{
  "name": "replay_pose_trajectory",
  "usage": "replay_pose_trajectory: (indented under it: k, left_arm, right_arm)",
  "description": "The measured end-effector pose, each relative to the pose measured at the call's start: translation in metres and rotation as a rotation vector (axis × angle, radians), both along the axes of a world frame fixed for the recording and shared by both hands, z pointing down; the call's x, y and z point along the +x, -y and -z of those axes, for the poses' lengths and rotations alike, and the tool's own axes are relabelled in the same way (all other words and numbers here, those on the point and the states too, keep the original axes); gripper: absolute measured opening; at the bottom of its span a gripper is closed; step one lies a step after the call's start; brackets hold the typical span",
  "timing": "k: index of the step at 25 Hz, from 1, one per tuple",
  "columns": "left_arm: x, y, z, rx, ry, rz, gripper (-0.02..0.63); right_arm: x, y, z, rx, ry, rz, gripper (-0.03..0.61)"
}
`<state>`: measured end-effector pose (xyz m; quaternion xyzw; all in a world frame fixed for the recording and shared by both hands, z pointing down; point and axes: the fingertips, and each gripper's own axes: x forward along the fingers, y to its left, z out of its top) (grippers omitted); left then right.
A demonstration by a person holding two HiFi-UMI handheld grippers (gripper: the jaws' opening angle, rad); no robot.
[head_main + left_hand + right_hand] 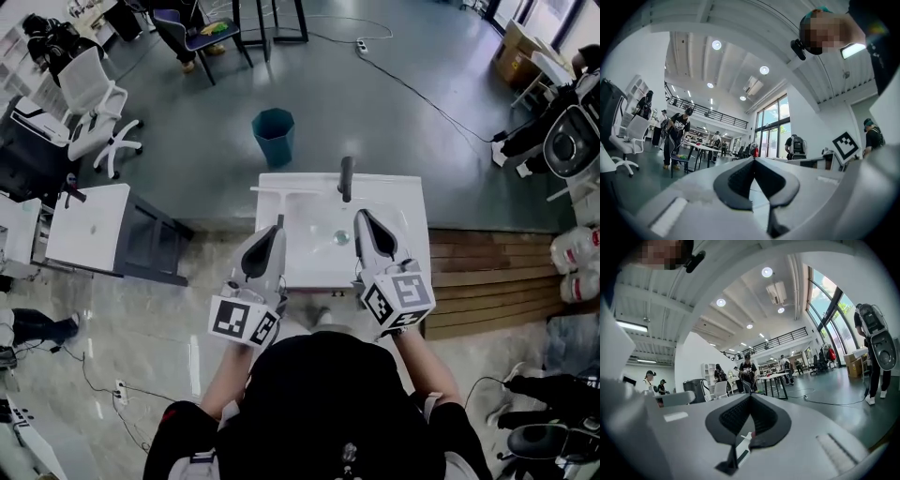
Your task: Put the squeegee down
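White squeegee (284, 190): slim long bar, lay flat on washbasin (405, 202) rim, left of dark faucet (346, 178) | left gripper (277, 225): jaws together, empty | right gripper (361, 217): jaws together, empty

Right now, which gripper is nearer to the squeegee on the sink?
Left. The left gripper is close on the near side of the squeegee; the right gripper is farther off to its right, near the faucet.
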<state>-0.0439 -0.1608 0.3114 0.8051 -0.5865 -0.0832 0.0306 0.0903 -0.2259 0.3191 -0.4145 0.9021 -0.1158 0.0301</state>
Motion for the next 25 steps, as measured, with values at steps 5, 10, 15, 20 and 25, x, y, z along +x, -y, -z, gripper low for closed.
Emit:
replay_pose_trajectory:
  k: [5,10,15,20,25]
  left_arm:
    - [0.003,-0.005,0.012,0.018,0.013,-0.003,0.002]
    - [0.006,-0.003,0.022,0.032,0.023,-0.004,0.002]
    - [0.011,-0.002,0.022,0.042,0.043,-0.009,0.002]
    - [0.008,-0.002,0.019,0.033,0.052,-0.004,0.002]
    - [0.009,-0.002,0.016,0.026,0.057,0.005,0.002]
  right_arm:
    - [0.005,-0.008,0.029,0.051,0.023,0.006,0.002]
    - [0.004,-0.018,0.045,0.081,0.047,0.027,0.002]
    - [0.001,-0.024,0.04,0.081,0.047,0.051,0.002]
    - [-0.006,-0.024,0.04,0.082,0.044,0.069,0.002]
    - [-0.009,-0.025,0.036,0.077,0.042,0.087,0.002]
